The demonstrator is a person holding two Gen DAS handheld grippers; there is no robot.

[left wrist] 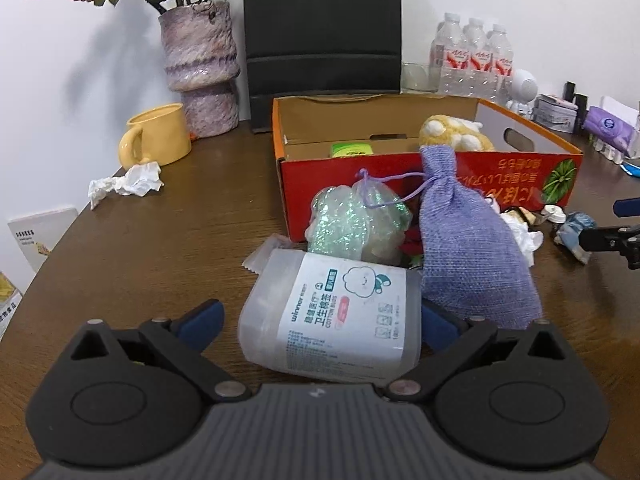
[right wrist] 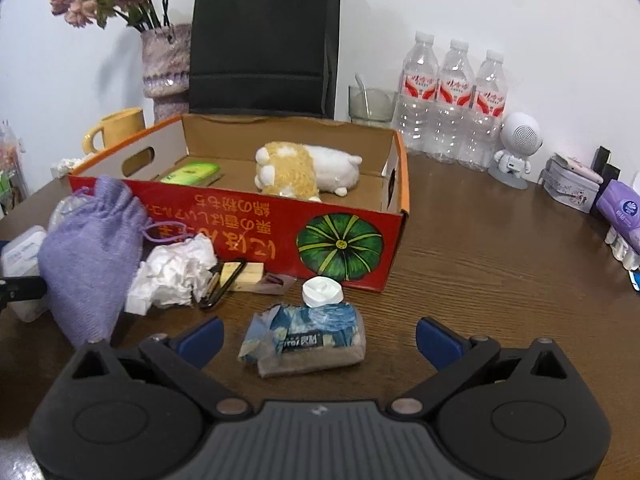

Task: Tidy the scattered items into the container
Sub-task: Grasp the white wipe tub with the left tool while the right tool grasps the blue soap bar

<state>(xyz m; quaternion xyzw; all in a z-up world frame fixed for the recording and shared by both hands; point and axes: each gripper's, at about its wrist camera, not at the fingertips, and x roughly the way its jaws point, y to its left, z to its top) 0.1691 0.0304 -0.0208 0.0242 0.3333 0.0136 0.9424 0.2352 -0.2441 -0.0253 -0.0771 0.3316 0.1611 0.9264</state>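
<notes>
A red cardboard box (right wrist: 248, 220) holds a plush toy (right wrist: 296, 168) and a green packet (right wrist: 192, 172). In the left wrist view the box (left wrist: 400, 168) stands behind a clear cotton-swab tub (left wrist: 340, 316), a purple drawstring pouch (left wrist: 468, 240) and a glittery green pouch (left wrist: 352, 224). My left gripper (left wrist: 320, 320) is open, its fingers either side of the tub. My right gripper (right wrist: 320, 336) is open around a blue wet-wipe pack (right wrist: 308, 336) with a white cap. Crumpled tissue (right wrist: 176, 272) and a small wooden block with a black clip (right wrist: 236, 276) lie by the box front.
A yellow mug (left wrist: 156, 136), crumpled tissue (left wrist: 128, 184), a purple vase (left wrist: 200, 68) and a black bag (left wrist: 324, 28) stand at the back left. Water bottles (right wrist: 452, 100), a glass (right wrist: 370, 104), a white robot figure (right wrist: 516, 148), a tin (right wrist: 572, 188) and a purple pack (right wrist: 624, 208) stand at the right.
</notes>
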